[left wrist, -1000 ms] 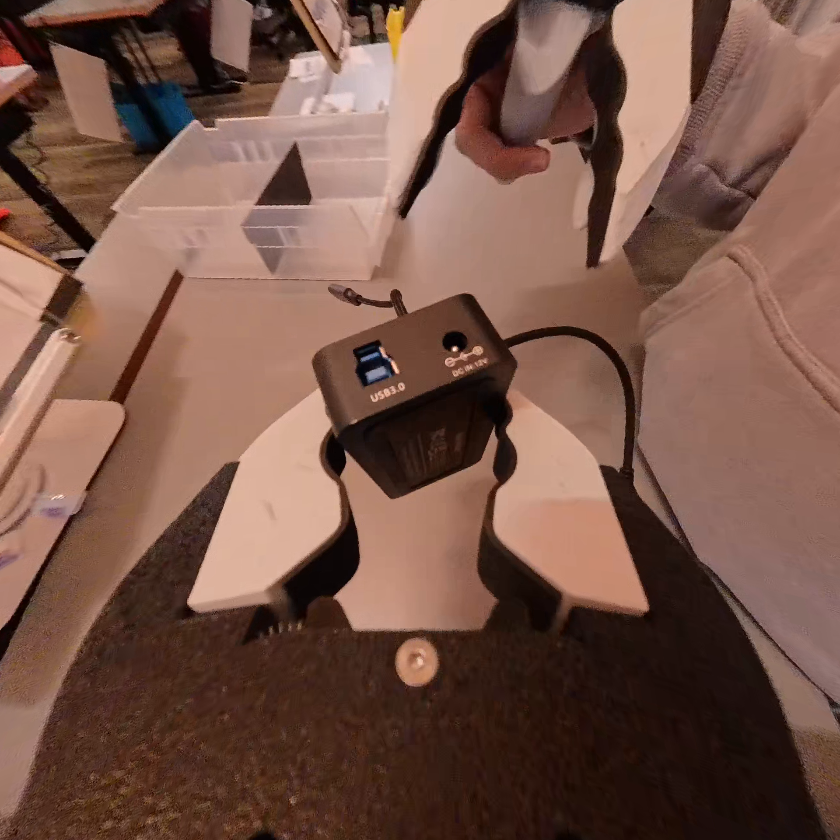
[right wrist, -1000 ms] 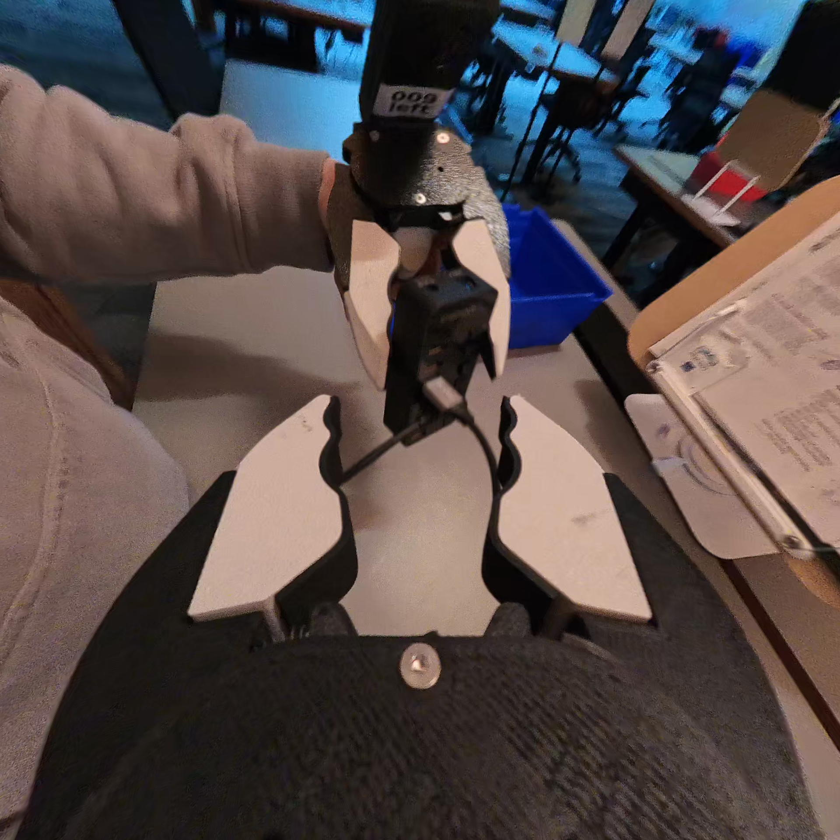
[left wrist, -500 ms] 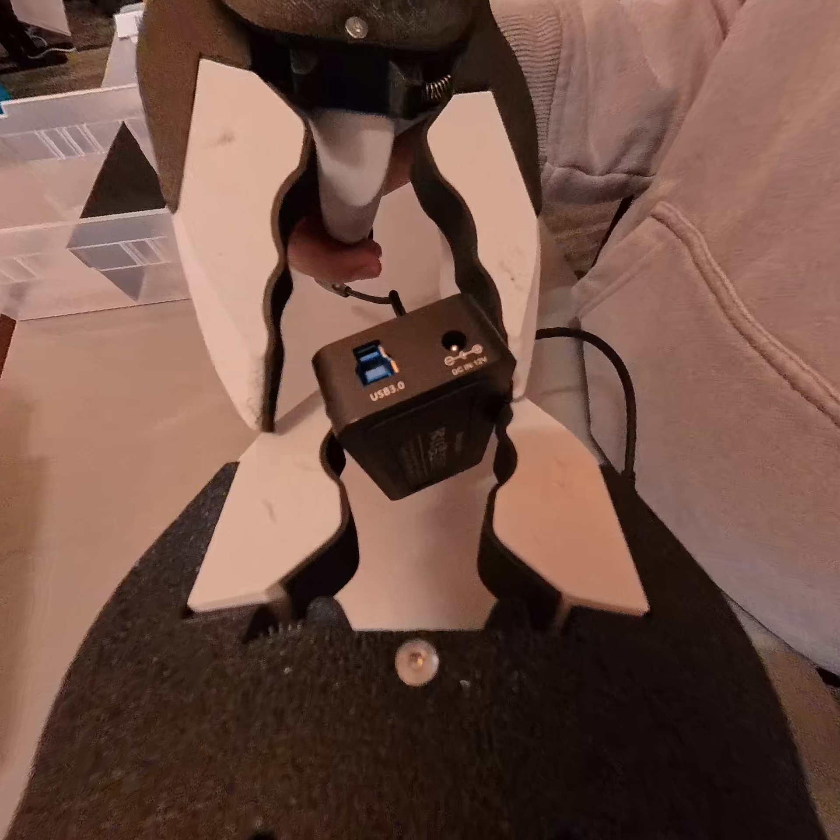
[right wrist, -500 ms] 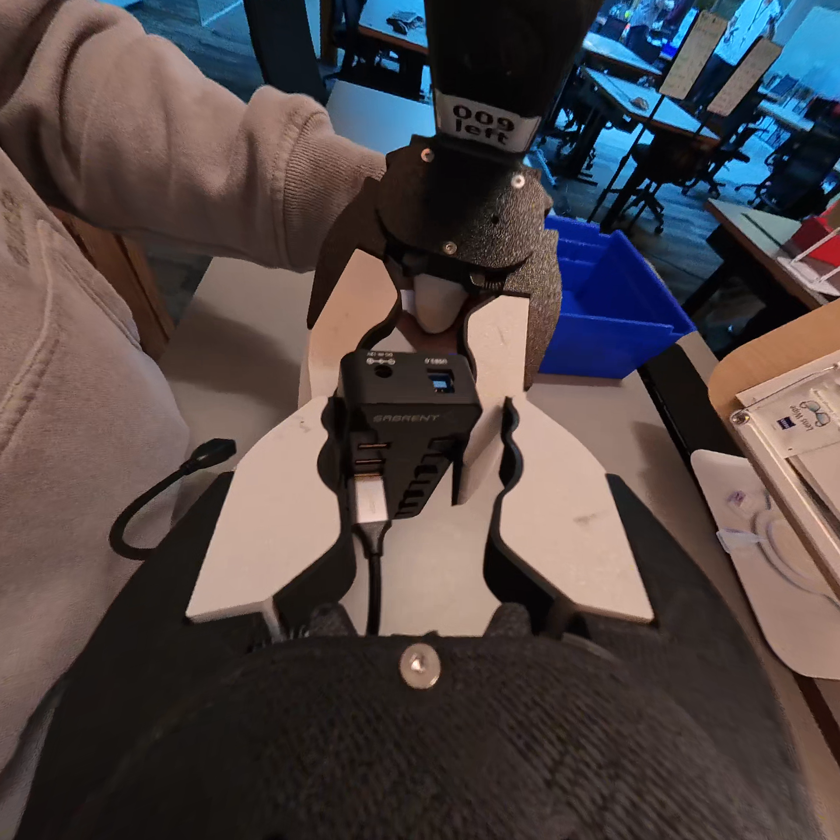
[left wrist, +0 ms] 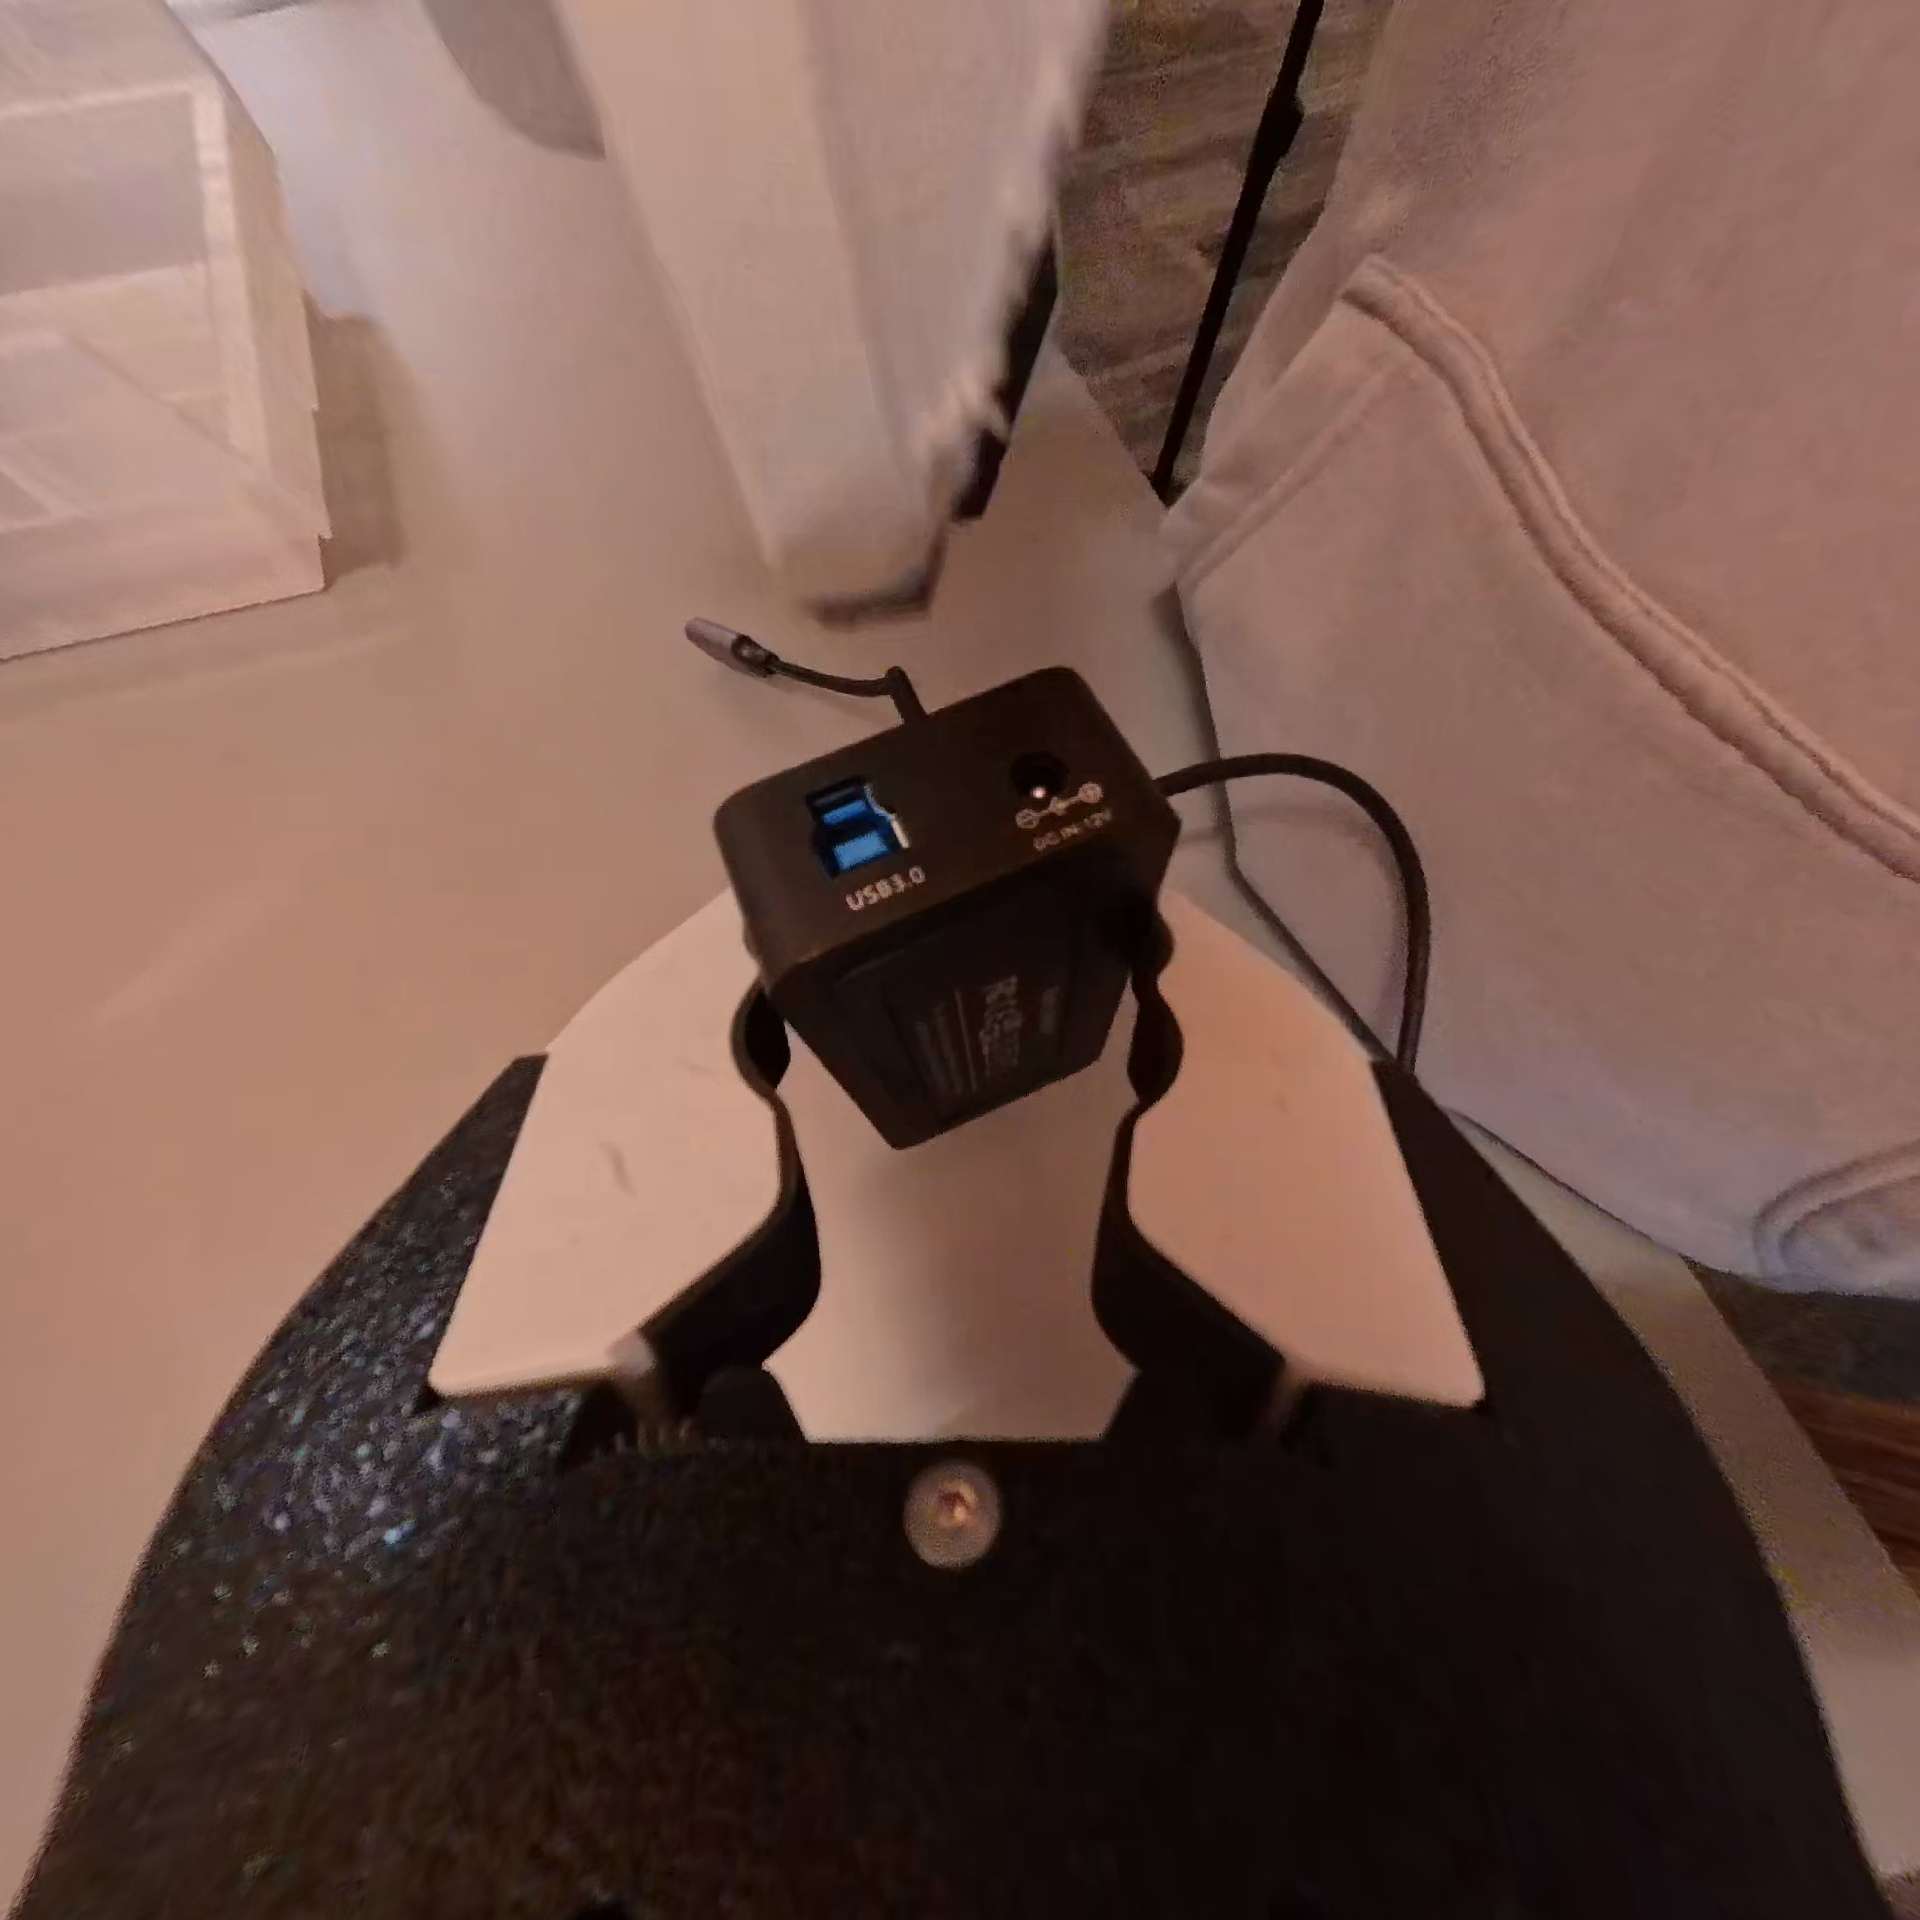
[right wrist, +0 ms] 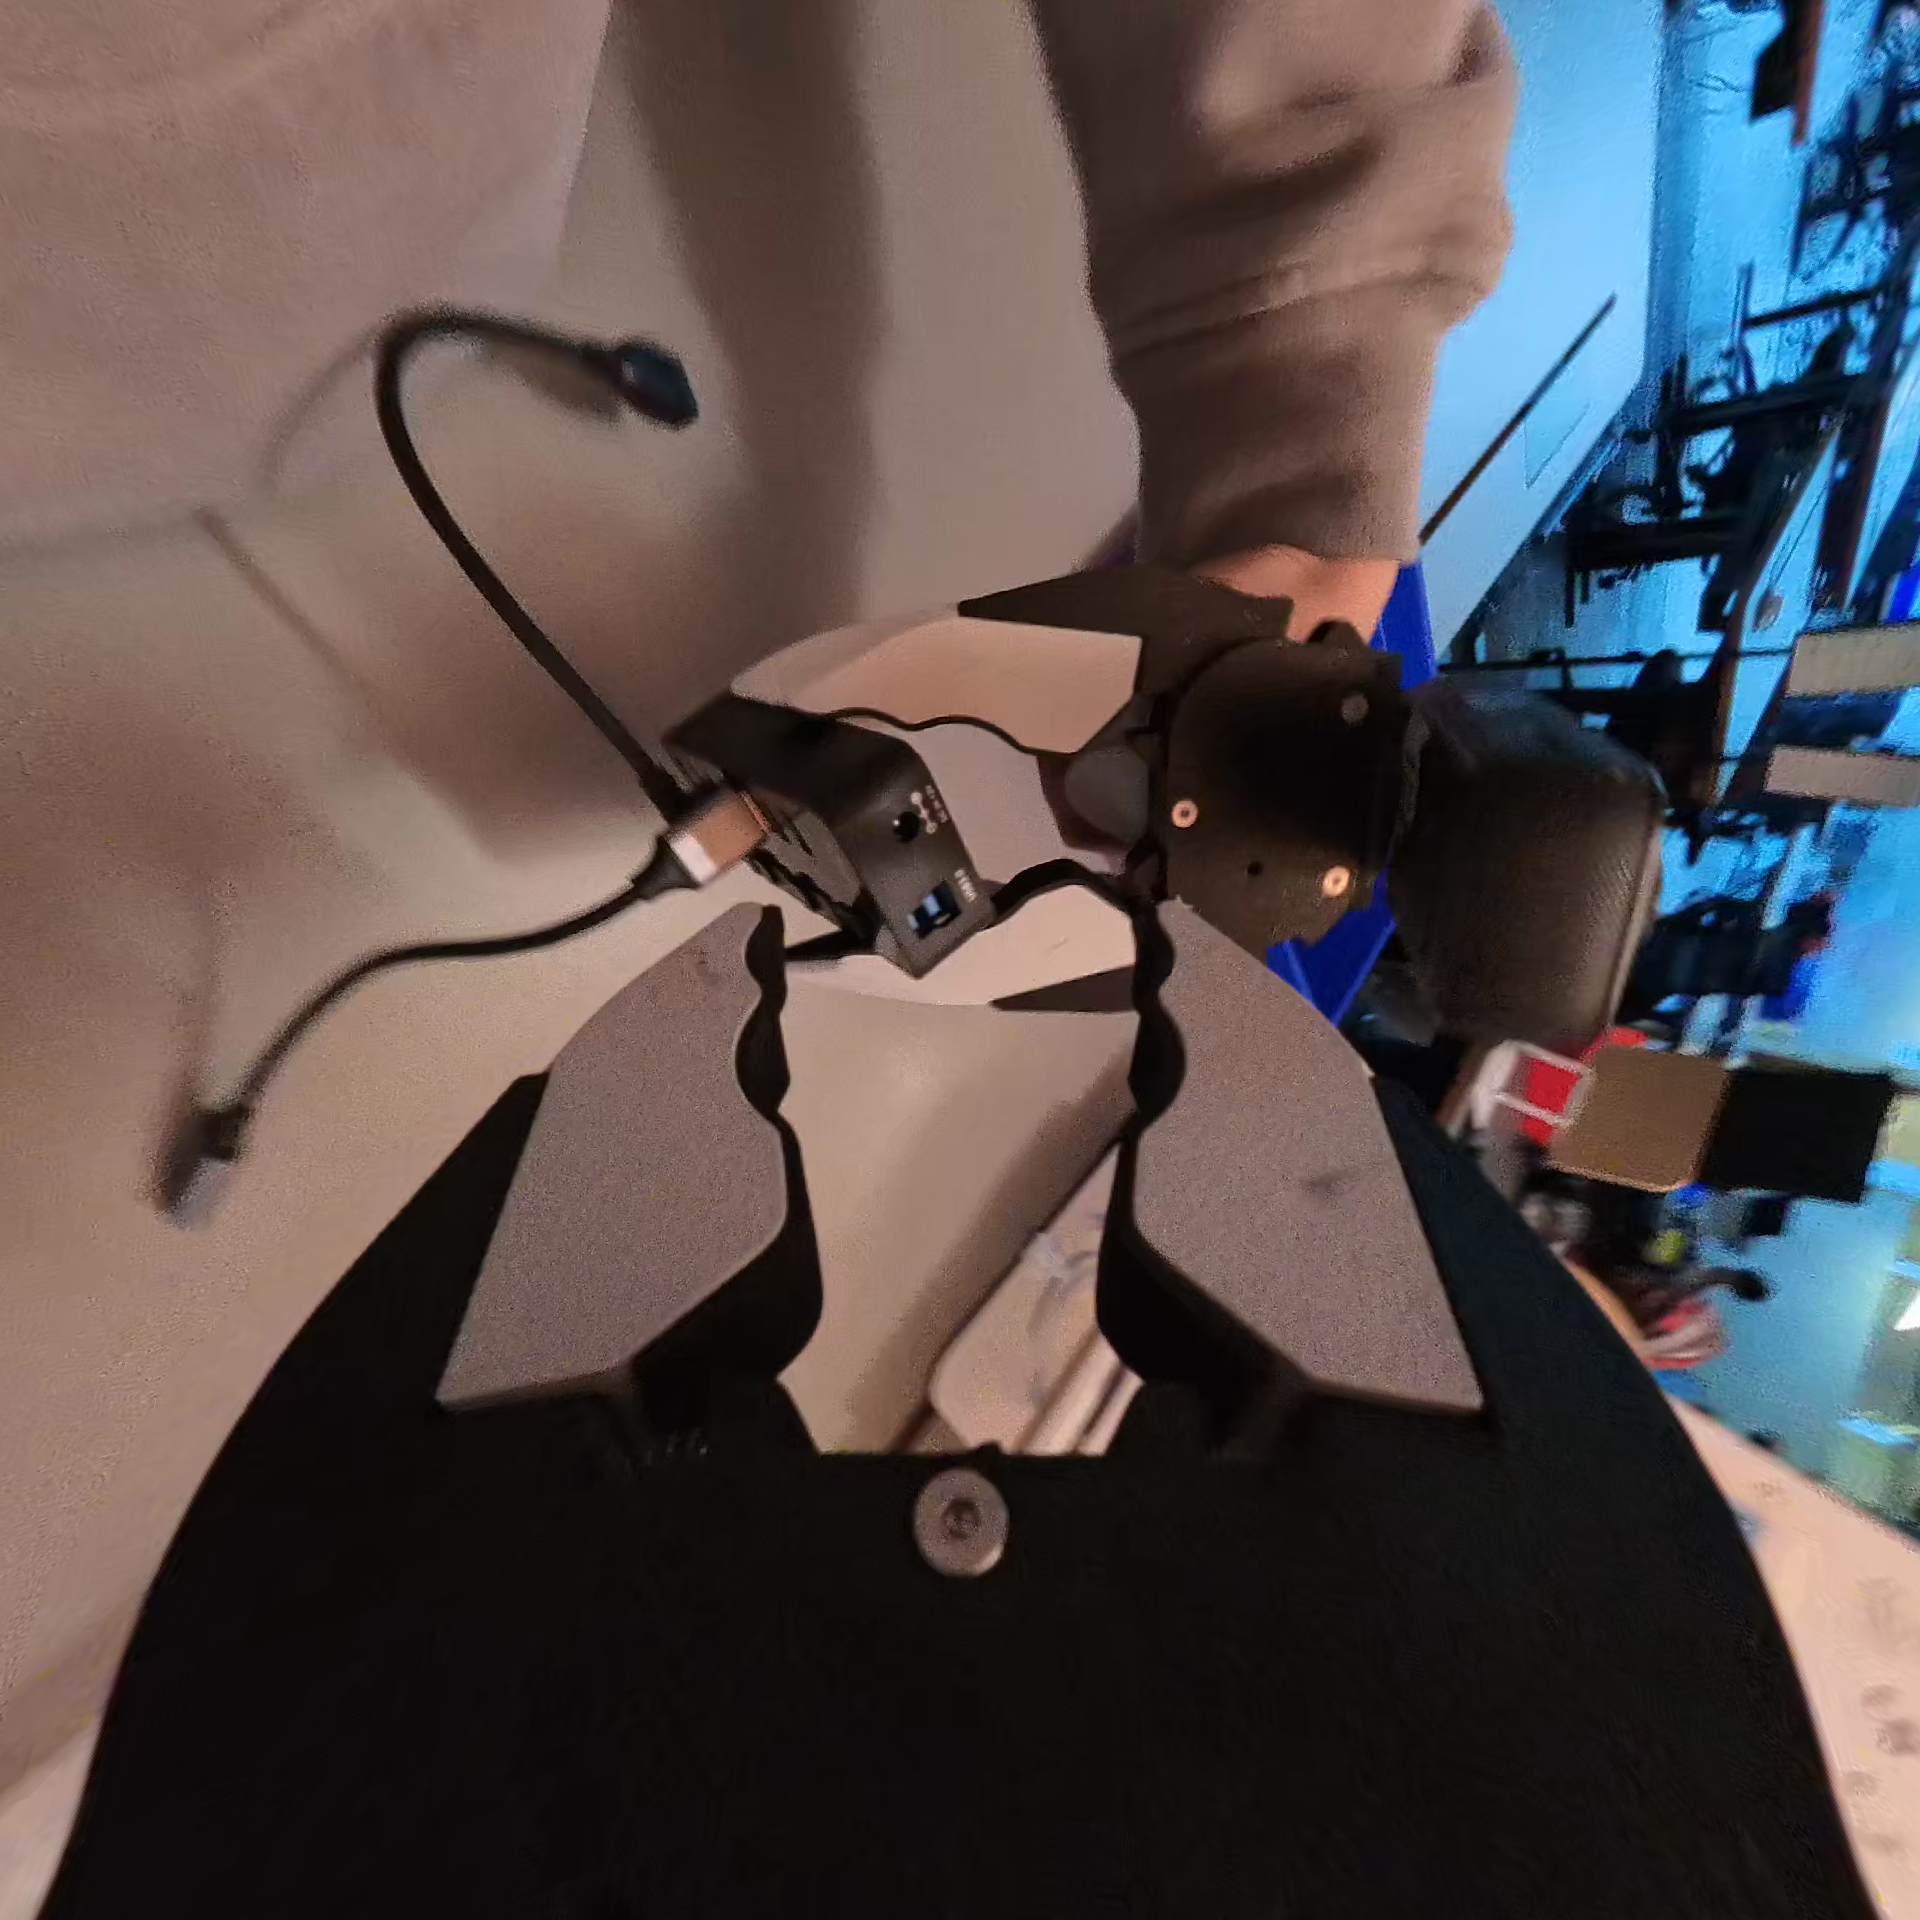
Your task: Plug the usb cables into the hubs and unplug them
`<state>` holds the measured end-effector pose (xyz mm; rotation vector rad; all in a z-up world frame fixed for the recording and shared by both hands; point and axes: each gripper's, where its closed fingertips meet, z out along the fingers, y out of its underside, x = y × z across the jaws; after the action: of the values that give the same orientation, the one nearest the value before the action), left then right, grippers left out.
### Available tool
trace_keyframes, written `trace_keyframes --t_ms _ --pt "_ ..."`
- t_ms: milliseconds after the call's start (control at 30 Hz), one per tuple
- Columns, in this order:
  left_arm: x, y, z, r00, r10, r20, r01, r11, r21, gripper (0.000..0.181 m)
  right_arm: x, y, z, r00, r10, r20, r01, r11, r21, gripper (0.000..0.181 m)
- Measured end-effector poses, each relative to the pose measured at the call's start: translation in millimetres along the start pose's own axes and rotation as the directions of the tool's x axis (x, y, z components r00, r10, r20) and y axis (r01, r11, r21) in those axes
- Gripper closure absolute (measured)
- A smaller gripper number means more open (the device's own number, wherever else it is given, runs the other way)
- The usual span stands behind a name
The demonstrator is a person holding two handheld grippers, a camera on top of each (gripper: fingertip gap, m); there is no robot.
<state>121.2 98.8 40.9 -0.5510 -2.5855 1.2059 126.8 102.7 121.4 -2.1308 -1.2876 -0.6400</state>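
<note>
Between my left gripper's [left wrist: 951, 997] white fingers, at twelve o'clock, I clamp the black USB hub [left wrist: 940, 883]. Its blue port faces me. My right gripper [right wrist: 951, 966] is spread wide, grasping nothing. A silver-tipped cable [right wrist: 717, 836] sits plugged into the hub's side; a second black cable [right wrist: 457, 499] dangles toward ten o'clock. Pulling off-axis could twist the hub loose.
</note>
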Motion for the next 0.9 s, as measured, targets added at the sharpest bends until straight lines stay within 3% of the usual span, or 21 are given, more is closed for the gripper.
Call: trace_keyframes --t_ms 33,200,433,533,600,700,800,900 --pt "0 -4 1 1.0 0.007 -0.008 -0.006 1.0 0.014 0.117 1 0 5 0.998 -0.056 0.007 0.056 0.998 -0.015 0.116" --pt "0 -22 2 0.999 0.039 -0.023 -0.036 0.994 0.104 0.118 -21 2 29 0.977 -0.095 0.191 0.095 0.995 0.008 0.123" --pt "-2 -9 10 1.0 -0.005 -0.012 0.006 0.999 0.054 0.117 -35 11 44 0.938 -0.126 0.324 0.141 0.99 -0.023 0.146" --pt "-2 -27 2 0.995 -0.1 -0.013 0.101 0.97 0.223 0.117 -29 12 31 0.93 -0.131 0.343 0.151 0.988 -0.032 0.148" --pt "-9 -35 -6 0.986 -0.155 0.062 0.129 0.945 0.299 0.111 -19 16 17 0.94 -0.066 0.333 0.083 0.996 -0.037 0.15" --pt "-17 -34 -10 0.962 -0.208 0.176 0.151 0.946 0.287 0.107 -4 28 0 0.953 0.023 0.303 -0.012 0.999 -0.037 0.15" --pt "-22 -42 -14 0.949 -0.266 0.167 0.196 0.917 0.348 0.115 2 24 -7 0.952 0.06 0.301 -0.071 0.997 0.024 0.151" --pt "-27 -36 -11 0.929 -0.323 0.18 0.254 0.912 0.323 0.119 0 30 -4 0.941 0.052 0.335 -0.046 0.999 -0.028 0.151"
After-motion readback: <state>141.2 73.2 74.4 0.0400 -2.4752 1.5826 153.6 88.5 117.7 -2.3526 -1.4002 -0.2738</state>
